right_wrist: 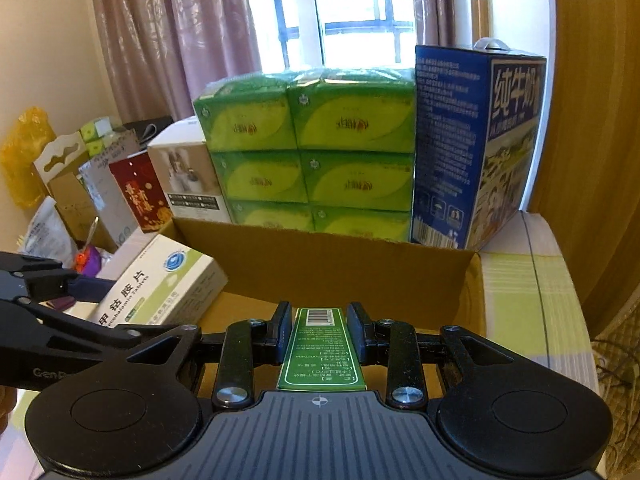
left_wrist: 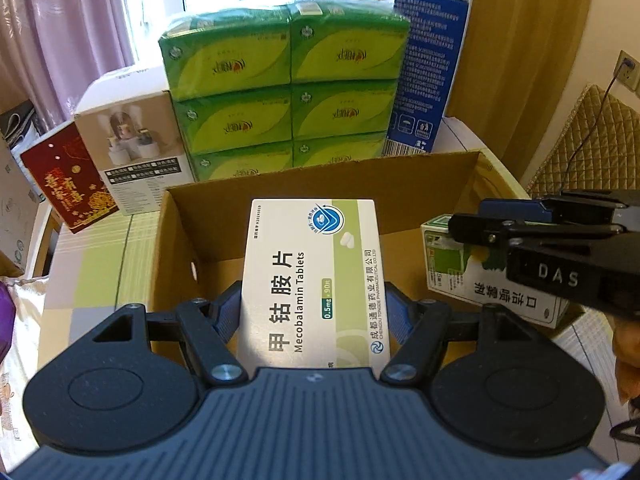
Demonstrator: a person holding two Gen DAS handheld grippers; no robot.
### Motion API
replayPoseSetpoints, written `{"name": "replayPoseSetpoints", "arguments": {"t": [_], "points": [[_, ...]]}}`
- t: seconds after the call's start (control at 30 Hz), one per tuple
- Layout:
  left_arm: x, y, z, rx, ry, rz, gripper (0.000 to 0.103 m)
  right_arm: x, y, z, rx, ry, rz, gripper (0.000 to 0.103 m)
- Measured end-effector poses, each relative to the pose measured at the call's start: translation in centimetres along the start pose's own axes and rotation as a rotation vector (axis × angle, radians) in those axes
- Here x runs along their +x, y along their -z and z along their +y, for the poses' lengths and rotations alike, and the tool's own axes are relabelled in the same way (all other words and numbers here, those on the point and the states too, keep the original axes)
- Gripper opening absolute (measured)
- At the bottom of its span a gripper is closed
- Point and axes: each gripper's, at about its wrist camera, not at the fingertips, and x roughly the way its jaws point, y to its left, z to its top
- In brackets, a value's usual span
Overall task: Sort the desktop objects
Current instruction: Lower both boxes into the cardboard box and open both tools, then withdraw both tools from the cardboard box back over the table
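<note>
My left gripper (left_wrist: 314, 312) is shut on a white Mecobalamin tablets box (left_wrist: 314, 280), held flat over the open cardboard box (left_wrist: 320, 184). The same tablets box (right_wrist: 160, 284) shows at the left of the right wrist view, with the left gripper's fingers (right_wrist: 84, 286) on it. My right gripper (right_wrist: 320, 334) is shut on a small green-and-white medicine box (right_wrist: 320, 348), also above the cardboard box (right_wrist: 360, 272). In the left wrist view that green-and-white box (left_wrist: 456, 264) hangs at the right, clamped by the right gripper (left_wrist: 480, 220).
Behind the cardboard box stand a wrapped stack of green tissue packs (left_wrist: 284, 92), a tall blue milk carton (left_wrist: 428, 72), a white product box (left_wrist: 136, 148) and a red gift box (left_wrist: 68, 180). A striped tablecloth (right_wrist: 532, 300) covers the table; bags and cartons (right_wrist: 72, 192) crowd the left.
</note>
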Motion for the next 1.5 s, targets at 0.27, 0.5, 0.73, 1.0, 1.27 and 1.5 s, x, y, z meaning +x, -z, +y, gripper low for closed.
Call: {"name": "replayPoseSetpoints", "arguments": {"t": [0.27,0.5,0.73,1.0,1.27,1.5], "points": [[1.2,0.5,0.7,-0.020,0.000,-0.006,0.072,0.7,0.6,-0.5,0.026,-0.034,-0.045,0.064],[-1.8,1.4,2.0,-0.030,-0.004,-0.025,0.072,-2.3,1.2,-0.2,0.012,-0.017,-0.072,0.064],[-7.8,4.2,2.4,-0.046,0.003,-0.044,0.075,-8.6,3.4,1.5,-0.008,-0.016,-0.071,0.071],[-13.9,11.2,2.0,-0.087,0.008,-0.007,0.077,-15.9,9.6,4.5,-0.040,-0.047,-0.028,0.082],[-18.2,18.6,2.2,-0.087,-0.015,0.034,0.079,-20.3,16.2,6.0,-0.066,-0.042,0.044,0.087],[-19.3,23.0,2.2,-0.038,0.022,0.087,0.087,-22.0,20.4,6.7,-0.119,-0.069,0.112,0.088]]}}
